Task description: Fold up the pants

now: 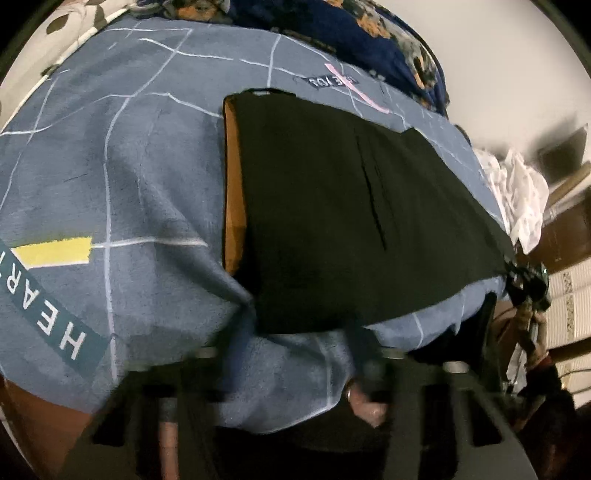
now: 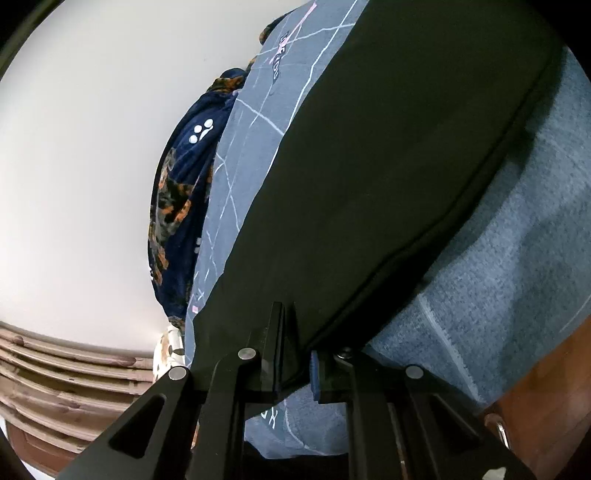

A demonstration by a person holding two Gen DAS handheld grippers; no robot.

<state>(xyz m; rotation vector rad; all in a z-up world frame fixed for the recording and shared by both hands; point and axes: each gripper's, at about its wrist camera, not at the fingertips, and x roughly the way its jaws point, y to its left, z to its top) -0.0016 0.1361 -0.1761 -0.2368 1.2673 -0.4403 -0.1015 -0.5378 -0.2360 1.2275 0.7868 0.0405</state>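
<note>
Black pants (image 1: 332,206) lie flat on a blue bedspread (image 1: 110,177), with an orange lining showing at their left edge. In the left wrist view my left gripper (image 1: 295,354) is blurred, its fingers spread apart over the bedspread just below the pants' near edge, holding nothing. My right gripper shows far right (image 1: 528,284) at the pants' corner. In the right wrist view the right gripper (image 2: 295,354) has its jaws a little apart around the hem of the pants (image 2: 388,166); the left finger (image 2: 273,332) lies against the cloth.
A dark blue floral blanket (image 1: 369,29) is bunched at the far edge of the bed. White cloth (image 1: 517,192) is piled at the right, beside wooden furniture. The brown bed frame (image 2: 535,387) shows below the bedspread. A white wall (image 2: 81,166) lies behind.
</note>
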